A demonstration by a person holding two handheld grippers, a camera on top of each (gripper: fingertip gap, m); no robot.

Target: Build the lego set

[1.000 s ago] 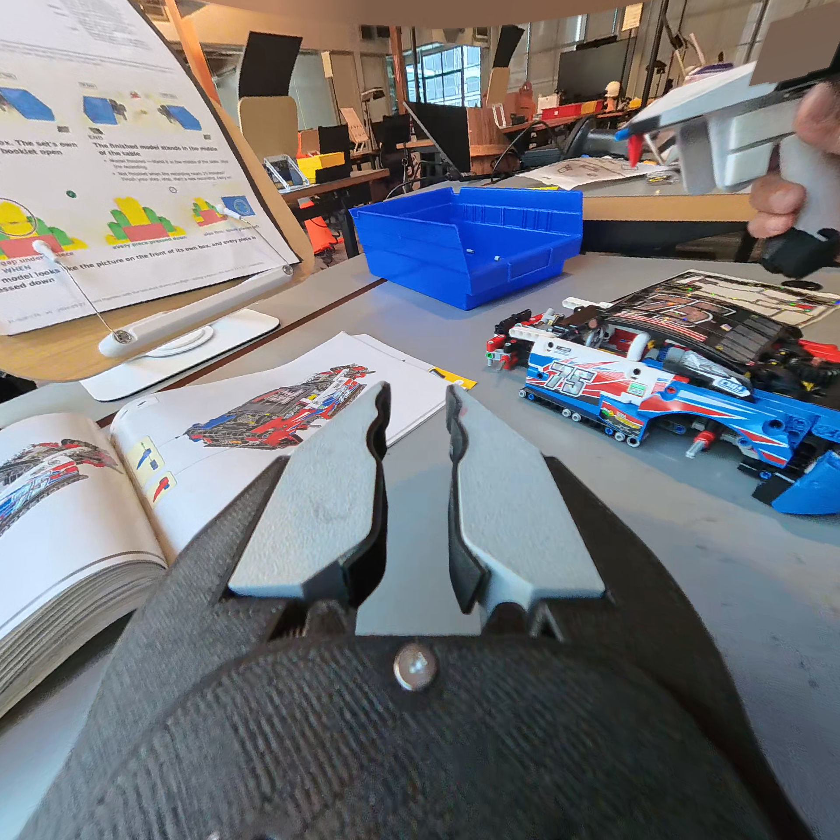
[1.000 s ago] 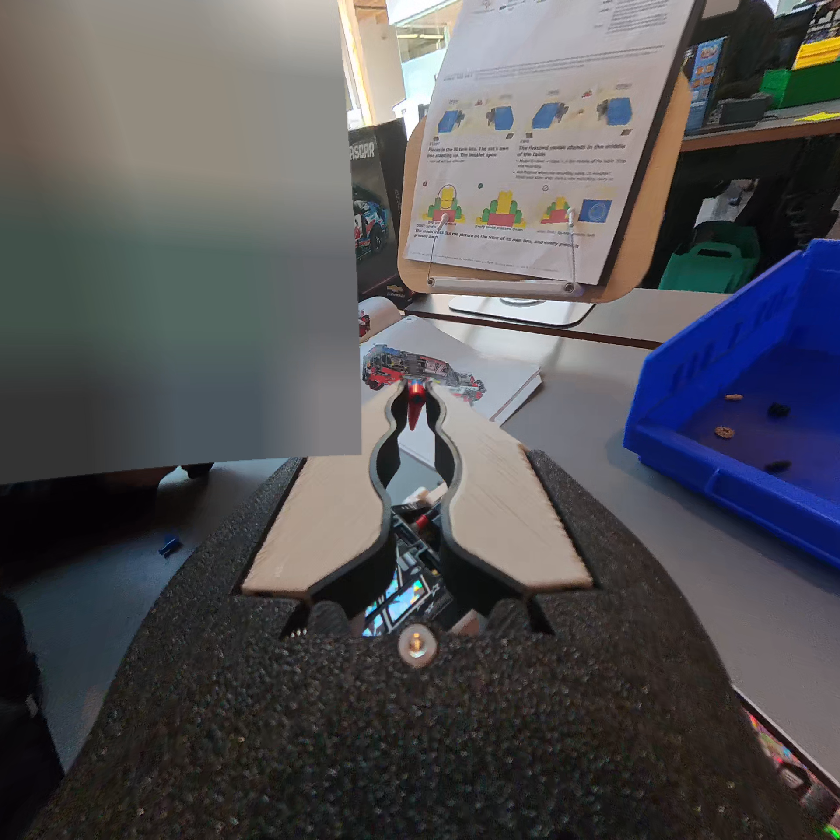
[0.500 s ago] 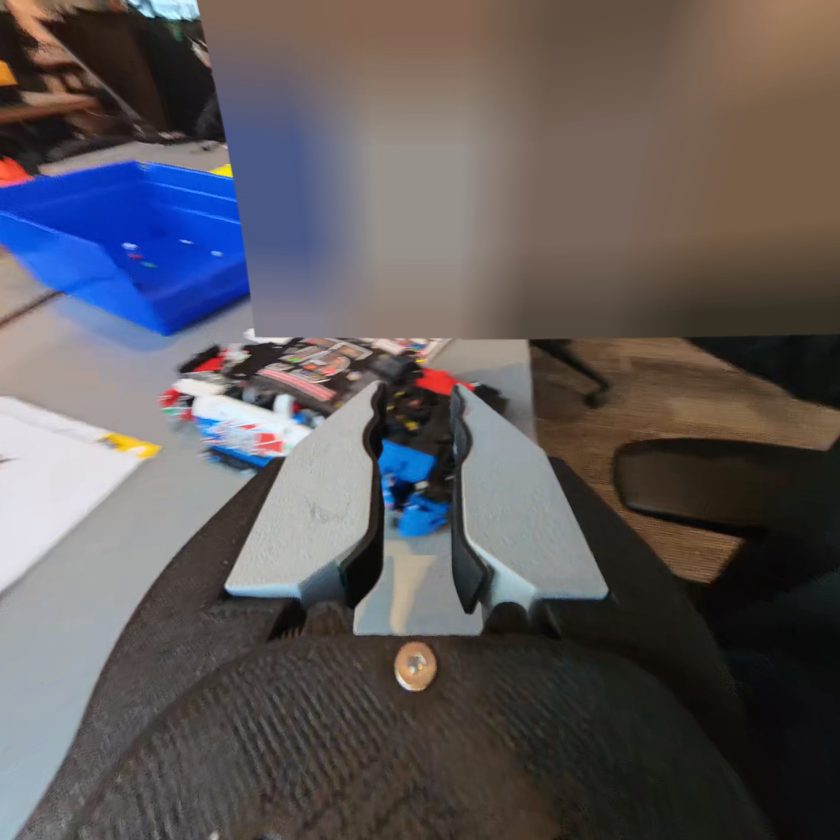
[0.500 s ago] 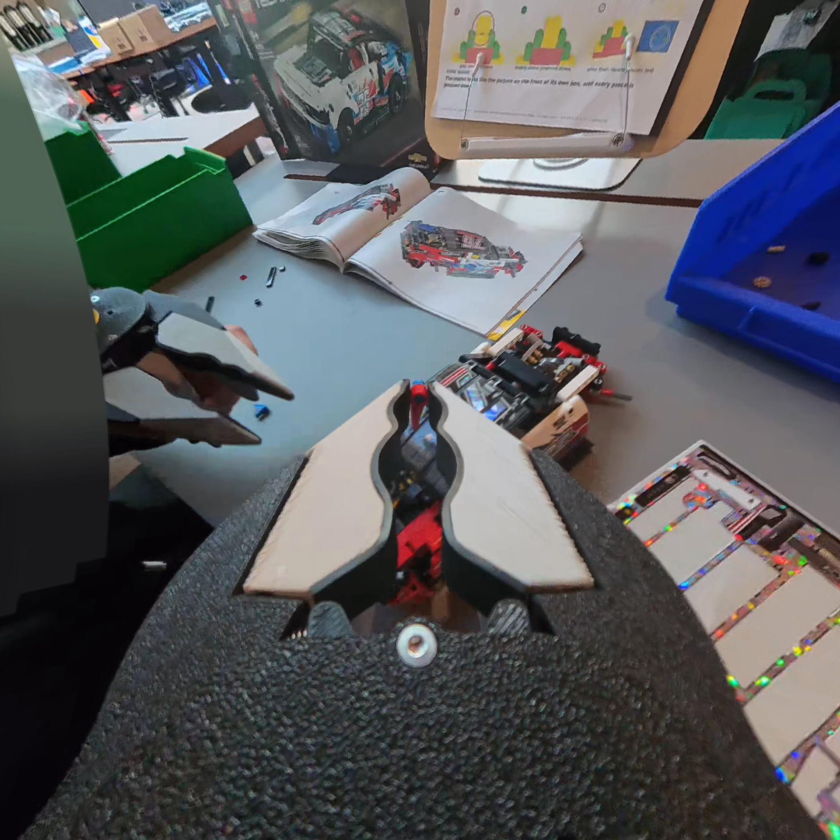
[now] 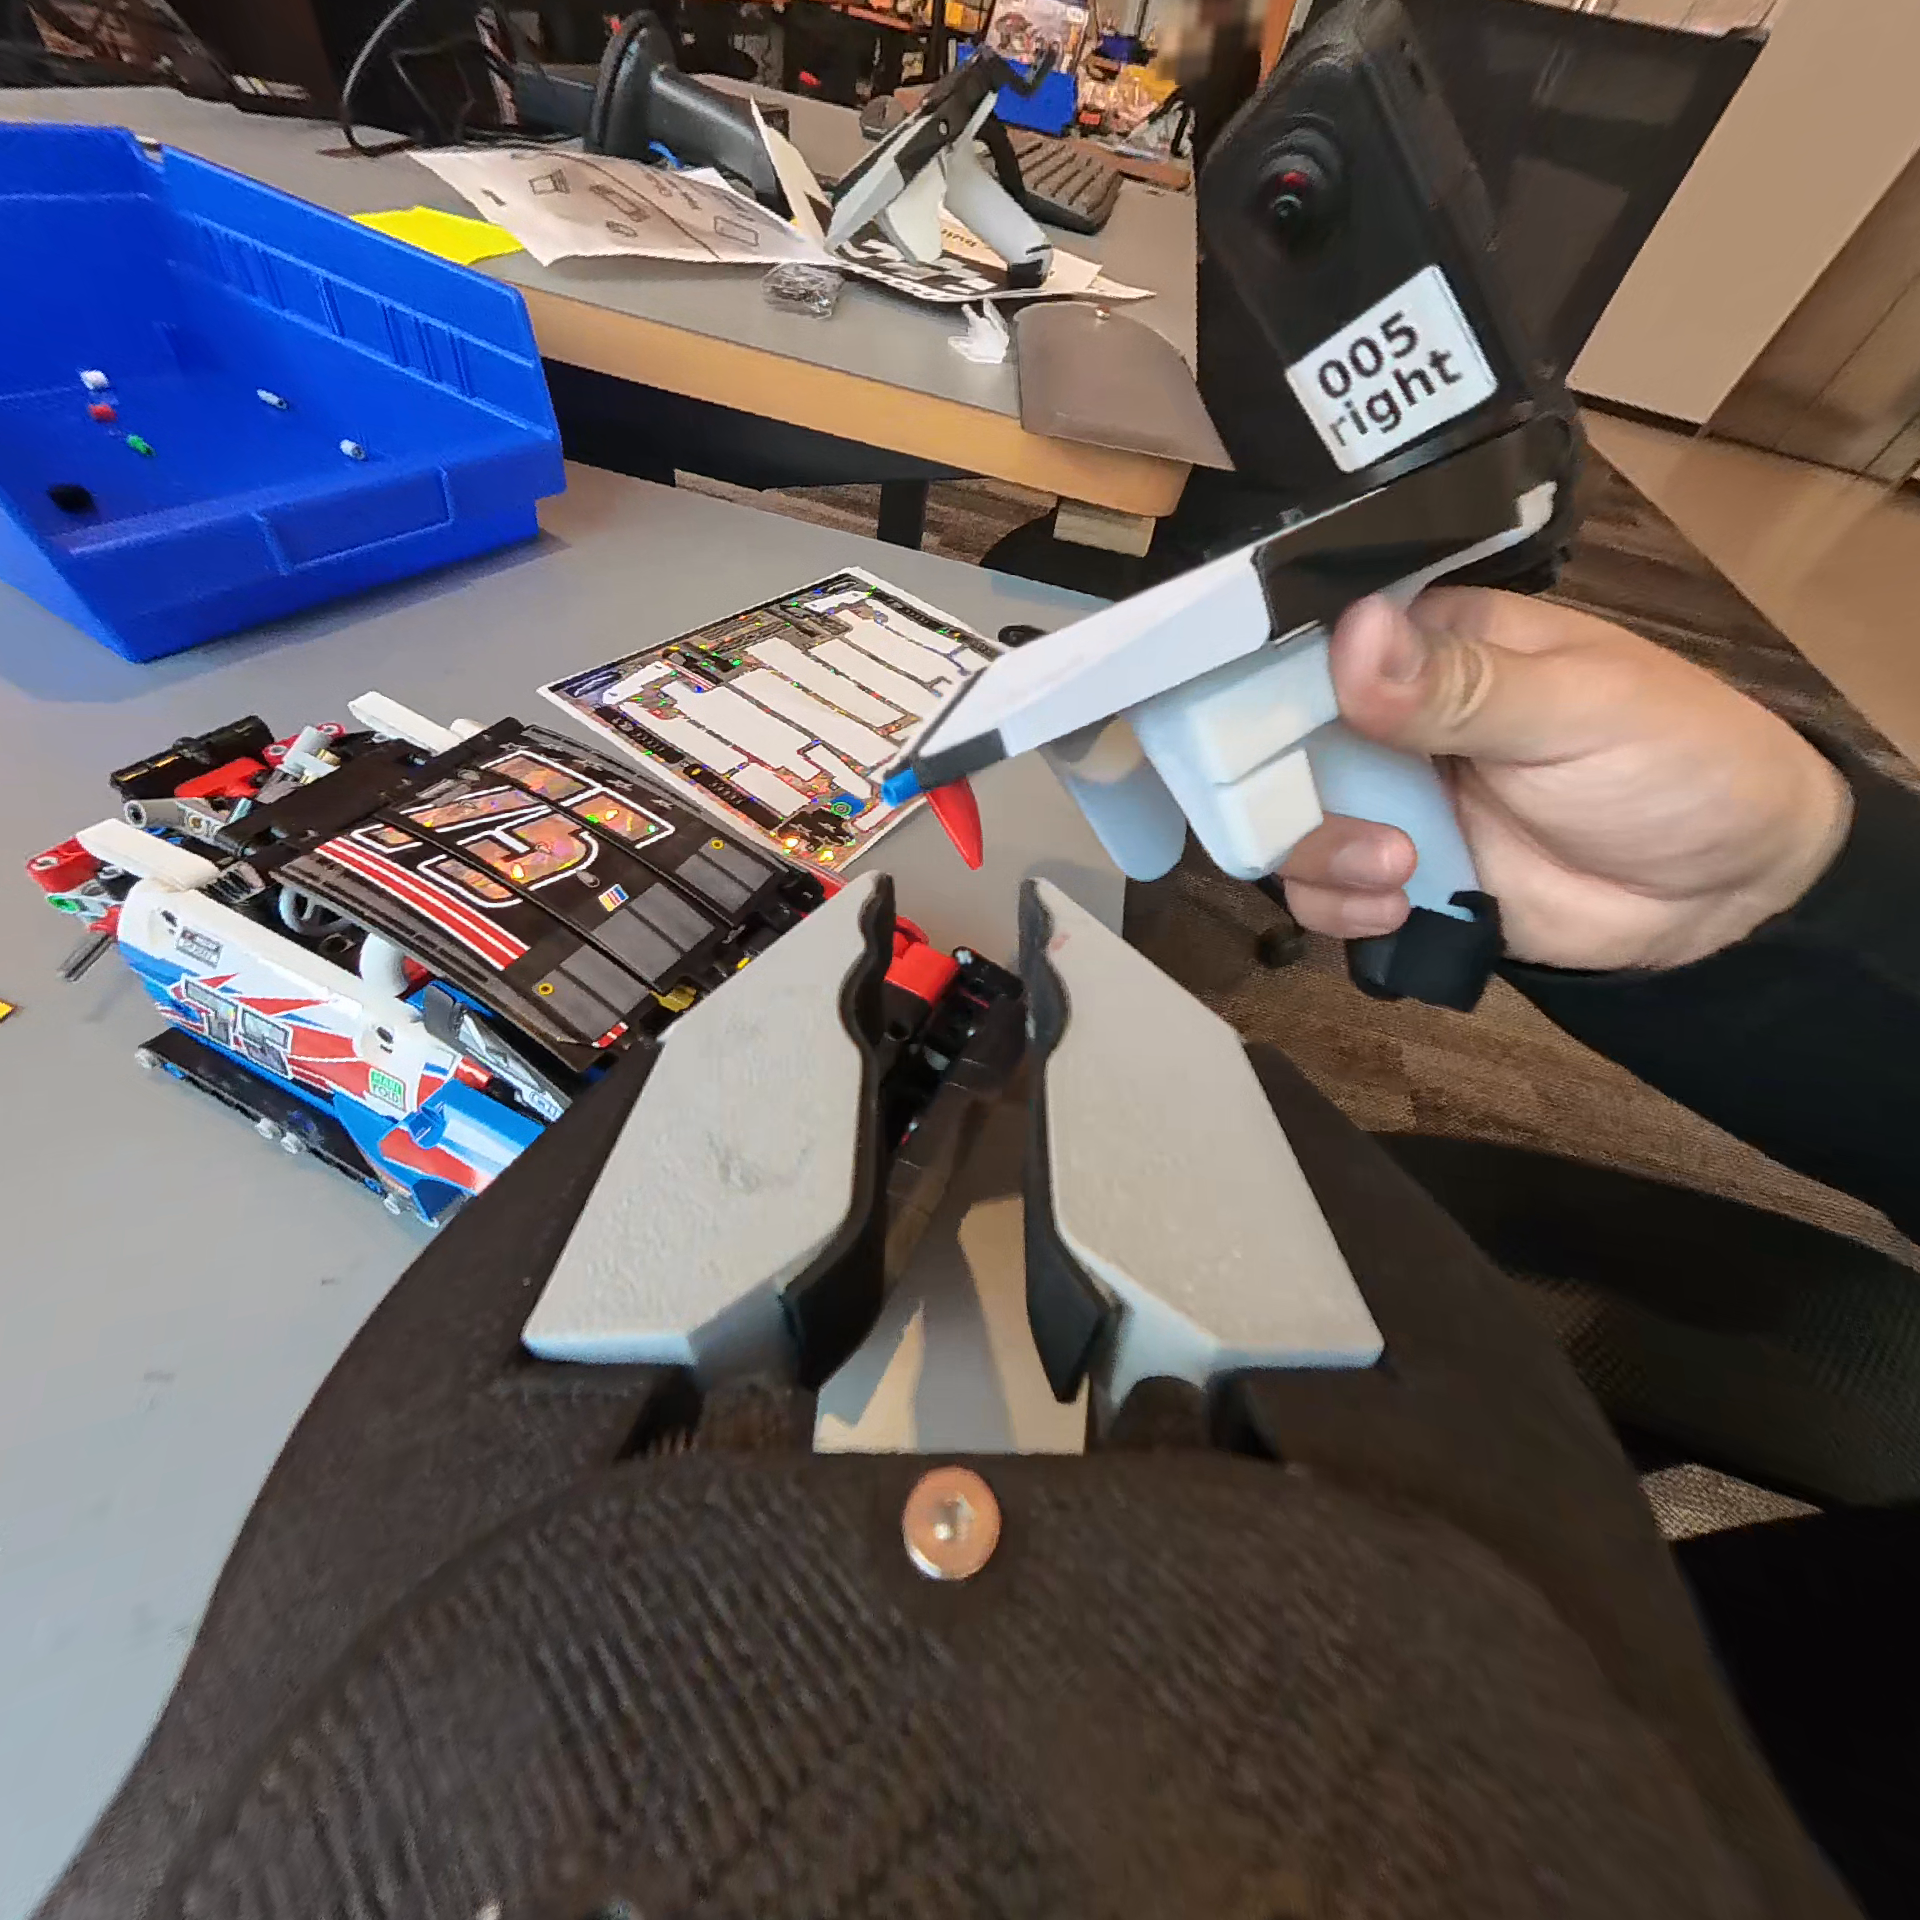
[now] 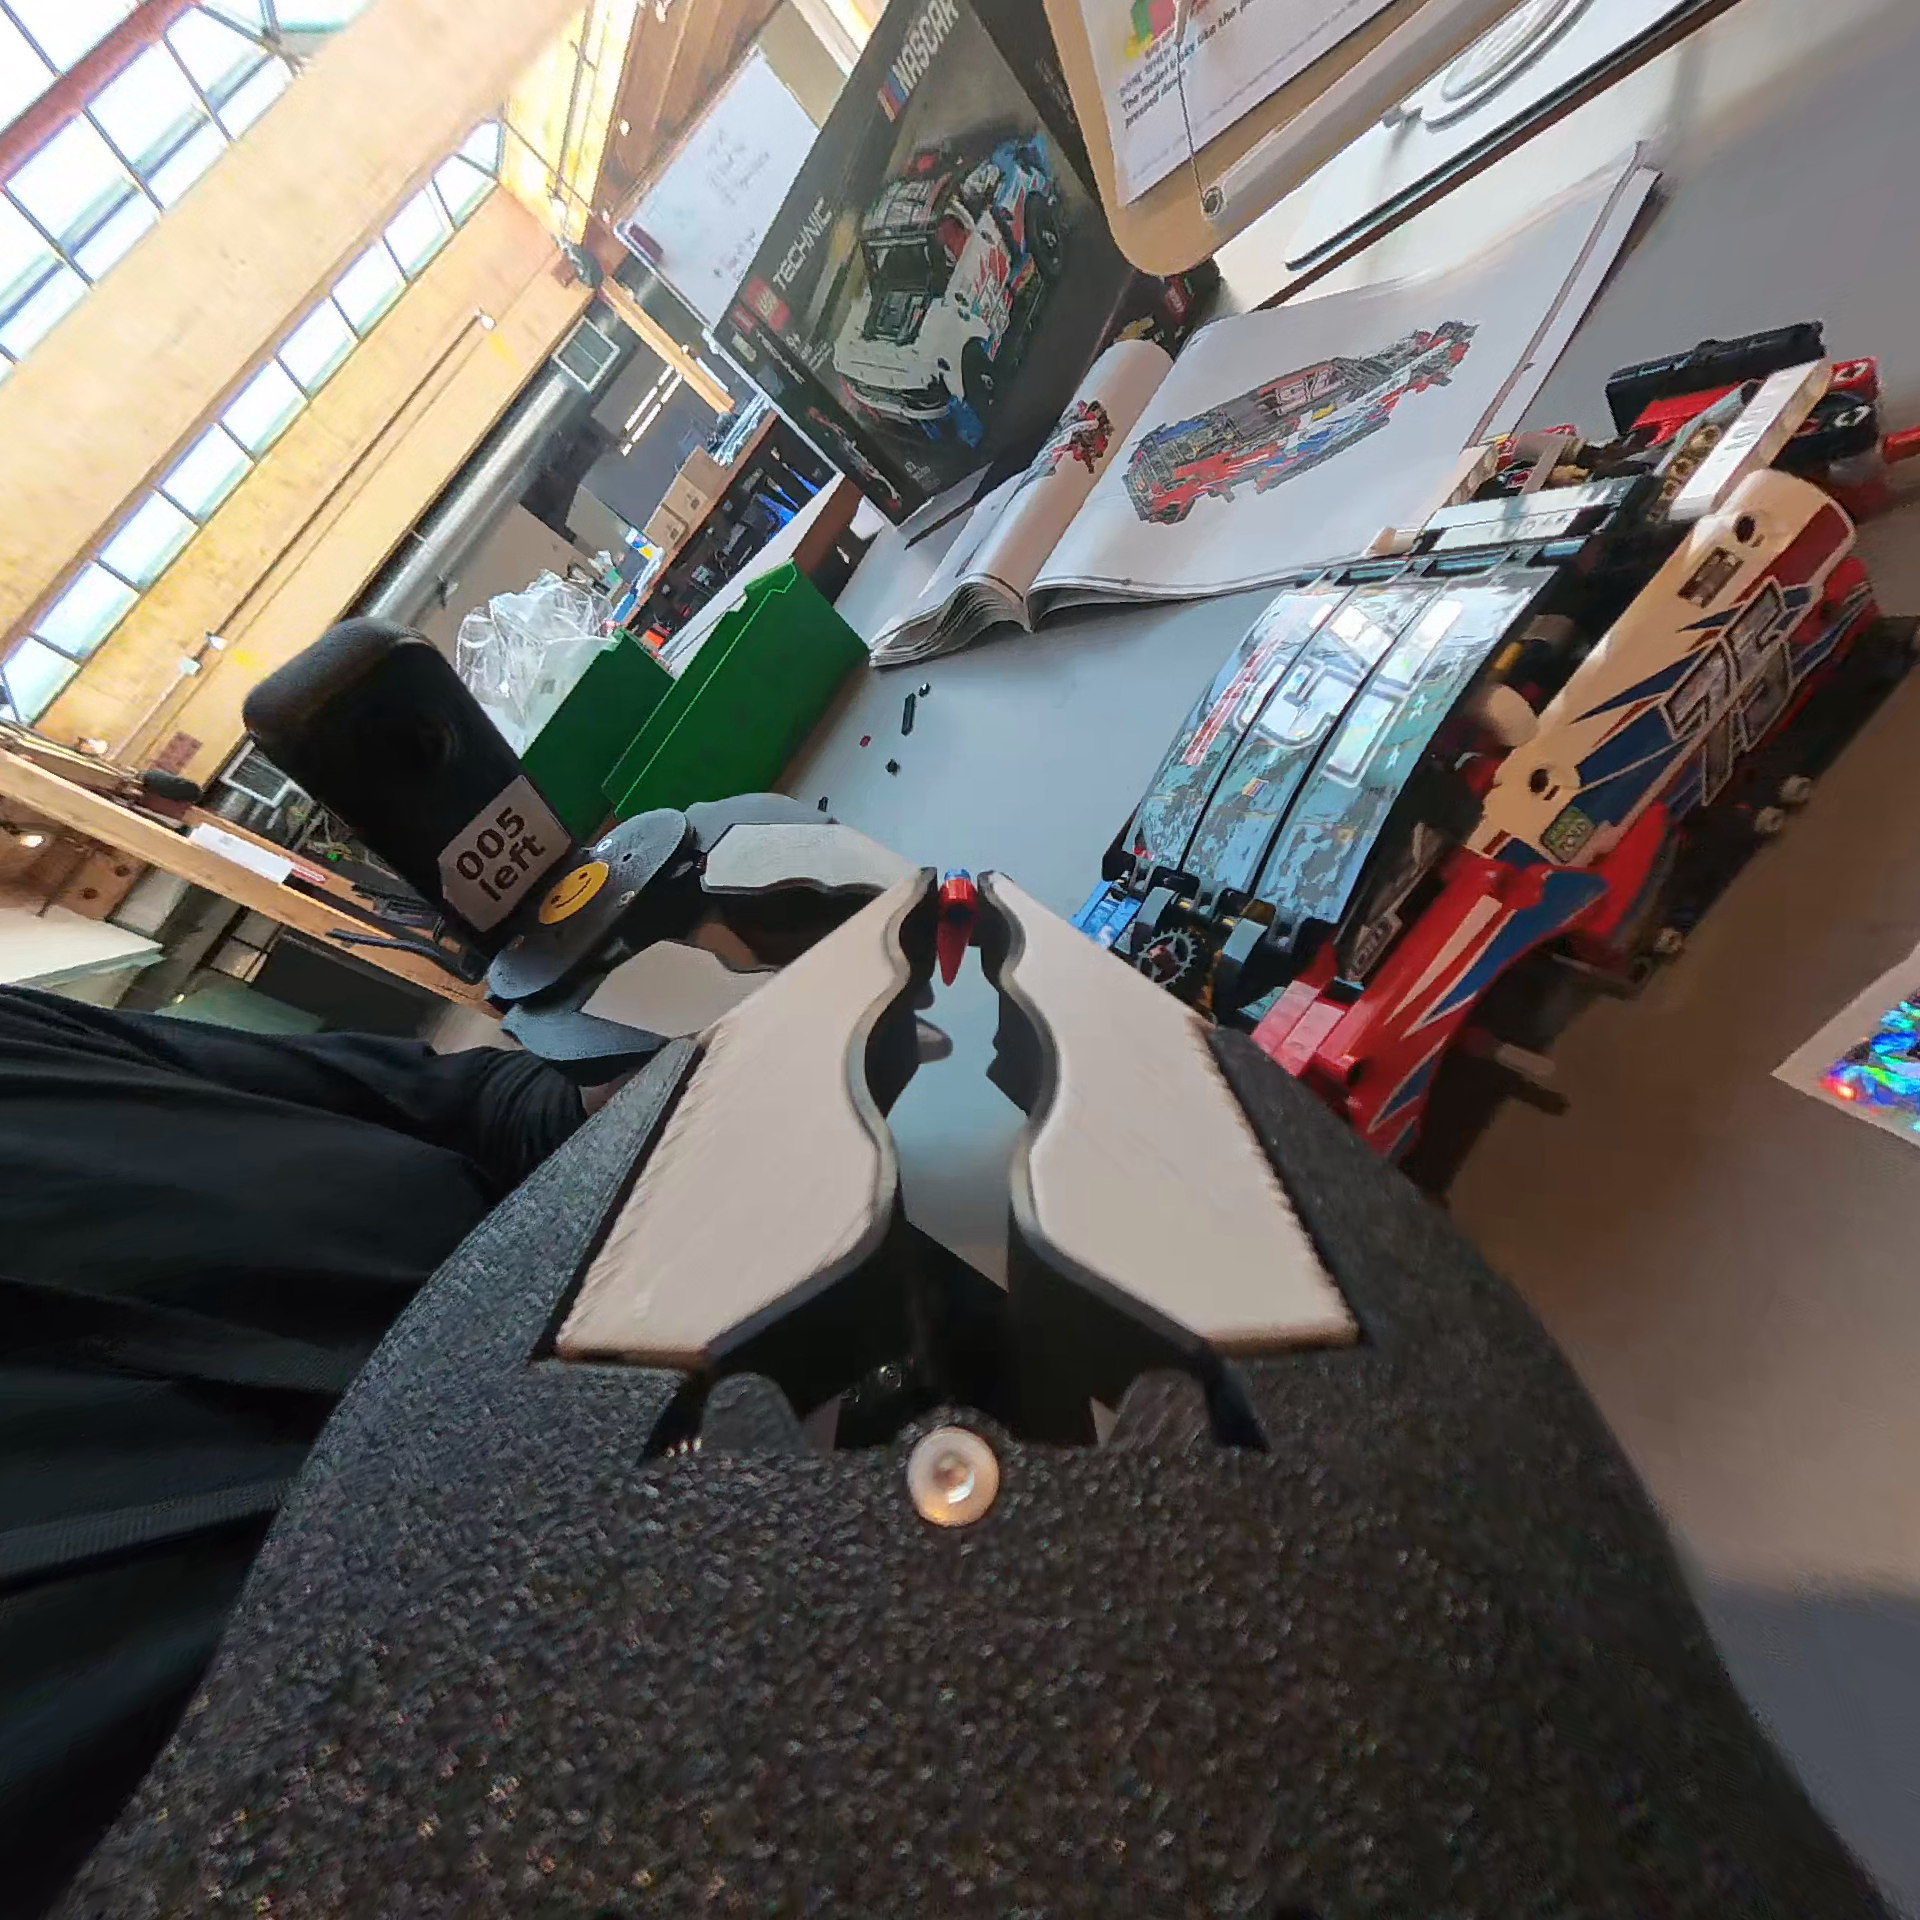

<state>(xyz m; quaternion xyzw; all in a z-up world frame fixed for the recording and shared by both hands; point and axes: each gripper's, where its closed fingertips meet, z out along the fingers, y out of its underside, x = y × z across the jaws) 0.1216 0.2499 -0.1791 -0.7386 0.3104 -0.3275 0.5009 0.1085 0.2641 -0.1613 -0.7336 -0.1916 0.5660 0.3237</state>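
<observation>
The partly built race car (image 5: pixel 416 935), blue, white and red with a black roof, lies on the grey table (image 5: pixel 156 1351); it also shows in the right wrist view (image 6: pixel 1558 810). My left gripper (image 5: pixel 951 914) is open and empty, its fingertips on either side of the car's red and black rear end. My right gripper (image 5: pixel 904 774) is shut on a small red pointed piece (image 5: pixel 956 821) with a blue end, held just above and beyond the left fingertips. In the right wrist view the red piece (image 6: pixel 953 925) sits between the right fingertips (image 6: pixel 953 894), close to the left gripper (image 6: pixel 790 862).
A blue bin (image 5: pixel 260 416) with a few small parts stands at the back left. A holographic sticker sheet (image 5: pixel 790 707) lies behind the car. The open instruction booklet (image 6: pixel 1299 468), the set's box (image 6: pixel 914 260) and green bins (image 6: pixel 727 717) stand beyond. The table edge (image 5: pixel 1101 873) is near. Only a small space, under 4 cm, lies between the two pairs of fingers.
My left gripper has swung right from the booklet to the car's rear end. My right gripper has come down and tilted, bringing the red piece close to the left fingertips.
</observation>
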